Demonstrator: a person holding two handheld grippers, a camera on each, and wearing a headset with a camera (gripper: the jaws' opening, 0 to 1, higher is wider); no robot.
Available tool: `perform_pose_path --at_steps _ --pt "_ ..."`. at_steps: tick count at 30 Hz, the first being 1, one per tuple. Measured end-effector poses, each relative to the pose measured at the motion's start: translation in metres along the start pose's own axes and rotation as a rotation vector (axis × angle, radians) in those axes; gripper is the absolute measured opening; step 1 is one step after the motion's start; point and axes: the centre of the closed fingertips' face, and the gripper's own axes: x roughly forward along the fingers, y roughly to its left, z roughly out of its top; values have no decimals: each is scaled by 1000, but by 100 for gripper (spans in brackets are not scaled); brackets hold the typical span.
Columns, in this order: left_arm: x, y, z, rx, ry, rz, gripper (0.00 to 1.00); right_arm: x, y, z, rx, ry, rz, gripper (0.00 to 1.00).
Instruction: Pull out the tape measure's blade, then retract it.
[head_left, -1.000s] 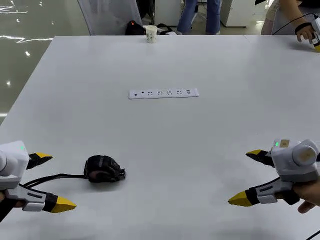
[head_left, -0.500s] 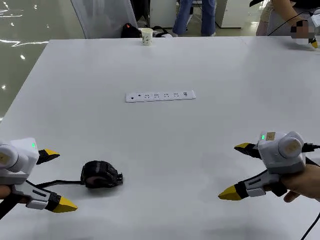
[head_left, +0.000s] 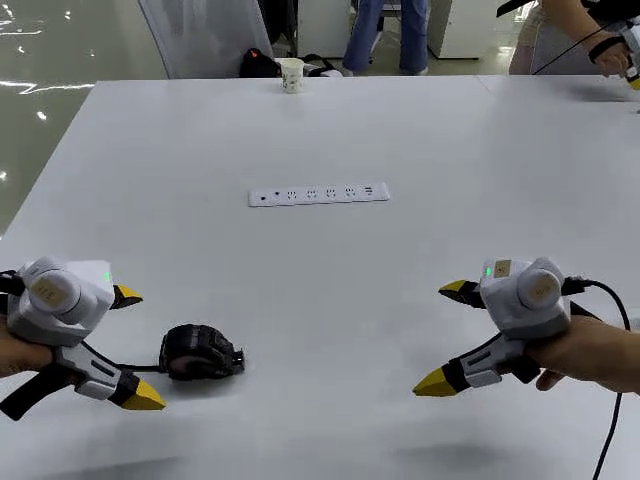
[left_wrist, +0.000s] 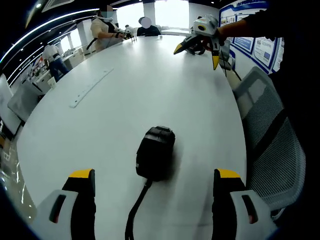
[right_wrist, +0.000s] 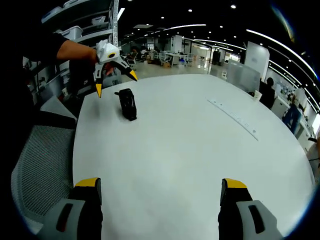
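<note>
Low on the left of the head view: the left hand-held gripper (head_left: 136, 347), yellow-tipped jaws spread wide, gripping nothing. Just beyond those tips, the black rounded tape measure (head_left: 200, 351), lying flat on the white counter (head_left: 330, 290), touched by neither jaw. From its case, a thin black cord (head_left: 140, 368), trailing back between the jaws towards the hand. Same story in the left gripper view: case dead ahead, centred between the two jaw tips, cord running down the middle.

Over on the right, well apart from the tape measure: the right hand-held gripper (head_left: 443, 335), held in a hand (head_left: 590, 355), jaws just as wide, empty, pointing in over bare counter. In the right gripper view, the case far off across the surface, right beside the other gripper.

Further back, mid-counter: a long white power strip (head_left: 318, 194). At the far edge, a small white paper cup (head_left: 291, 74), upright.
</note>
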Motion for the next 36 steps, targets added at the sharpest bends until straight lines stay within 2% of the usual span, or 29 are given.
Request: perform_pose_path --at_steps 3,6,10,17,21,24,27,31,36 --pt "6 -3 1 12 5 -22 97 5 0 4 -13 0 8 99" --pt "13 -1 -3 26 33 -21 96 11 -3 7 -11 0 13 99" --pt "19 0 0 32 47 -17 94 19 -3 13 -6 -10 24 99" --pt "24 0 -4 39 87 -22 87 32 1 17 -20 -5 50 99" --pt "27 4 2 28 75 -5 77 40 3 19 -37 2 65 99" --pt "33 4 7 32 74 -9 79 48 6 24 -52 2 76 99" --pt "38 2 7 71 92 -17 78 55 11 35 -47 -11 89 99" --pt "43 0 6 88 103 -35 75 65 17 41 -69 -8 105 99" --pt "49 -1 10 94 108 -51 70 81 28 46 -105 4 141 99"
